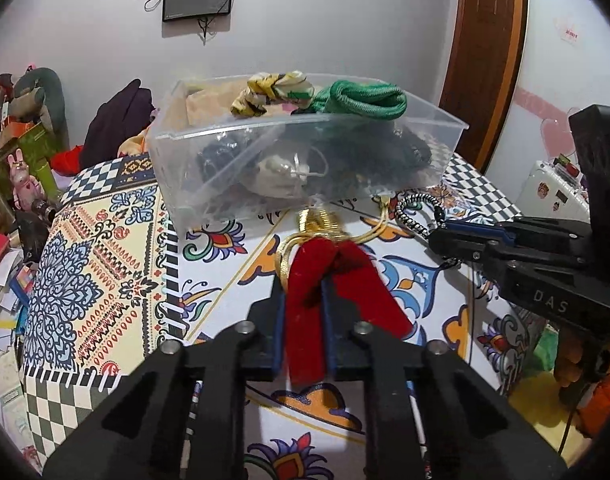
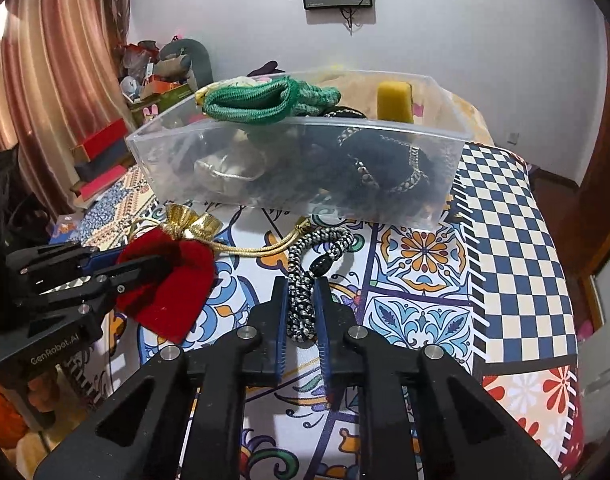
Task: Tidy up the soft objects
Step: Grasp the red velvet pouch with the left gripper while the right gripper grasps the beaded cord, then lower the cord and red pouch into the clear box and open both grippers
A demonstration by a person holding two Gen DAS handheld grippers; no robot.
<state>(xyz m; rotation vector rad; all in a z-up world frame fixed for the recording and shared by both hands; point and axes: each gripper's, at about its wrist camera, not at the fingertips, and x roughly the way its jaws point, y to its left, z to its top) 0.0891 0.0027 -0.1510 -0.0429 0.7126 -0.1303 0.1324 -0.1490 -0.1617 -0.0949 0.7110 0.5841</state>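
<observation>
My left gripper [image 1: 303, 280] is shut on a red velvet pouch [image 1: 305, 304] with a gold top and gold cord [image 1: 325, 226], held just above the patterned tablecloth in front of a clear plastic bin [image 1: 305, 160]. The pouch also shows in the right wrist view [image 2: 173, 280]. My right gripper [image 2: 301, 284] is shut on a black-and-white braided cord [image 2: 305, 280], which also shows in the left wrist view [image 1: 415, 212]. The bin [image 2: 297, 168] holds a green rope [image 2: 265, 102], a yellow patterned scrunchie [image 1: 273, 90], dark cords and a yellow sponge [image 2: 395, 102].
The patterned tablecloth [image 2: 425, 260] covers the table, with a checkered border [image 2: 513, 240] to the right. Cluttered boxes, toys and cloth [image 1: 29, 152] stand left of the table. A curtain [image 2: 53, 100] hangs at the left, a wooden door [image 1: 489, 60] at the right.
</observation>
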